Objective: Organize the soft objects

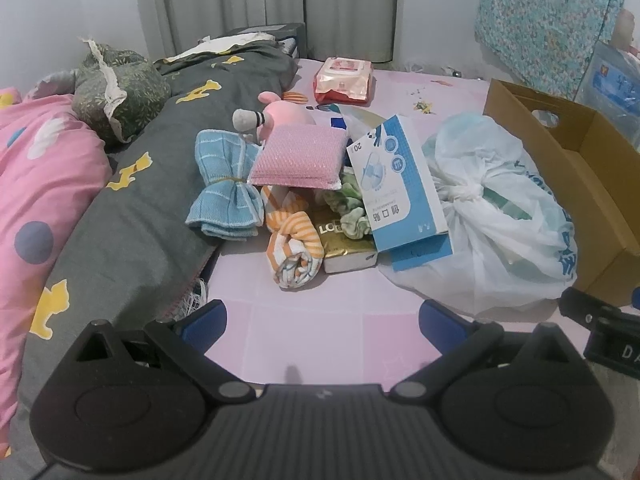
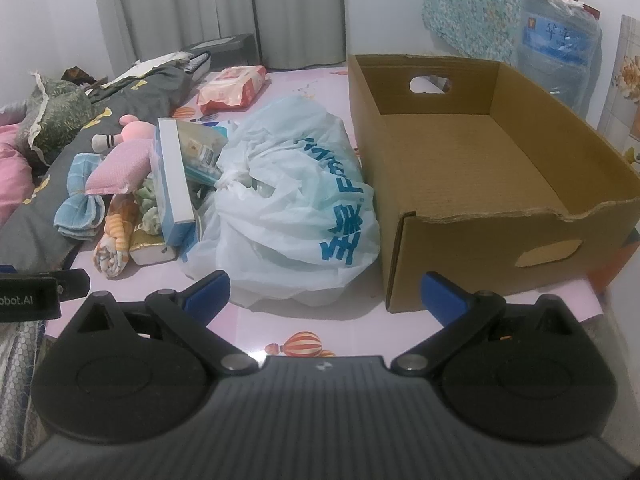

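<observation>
A pile lies on the pink mat: a blue tied towel (image 1: 224,192), a pink sponge (image 1: 300,156), an orange striped cloth (image 1: 294,246), a green scrunchie (image 1: 352,204), a pink plush toy (image 1: 280,114), a blue-white box (image 1: 404,184) and a knotted white plastic bag (image 1: 488,208). The bag (image 2: 296,200) and the pile also show in the right wrist view. My left gripper (image 1: 322,320) is open and empty, in front of the pile. My right gripper (image 2: 324,292) is open and empty, in front of the bag and an empty cardboard box (image 2: 472,148).
A grey quilt (image 1: 132,208) and pink bedding (image 1: 40,176) lie to the left. A red wipes pack (image 1: 344,80) lies at the back. A gold tissue pack (image 1: 348,252) sits under the pile. A water jug (image 2: 560,48) stands behind the cardboard box.
</observation>
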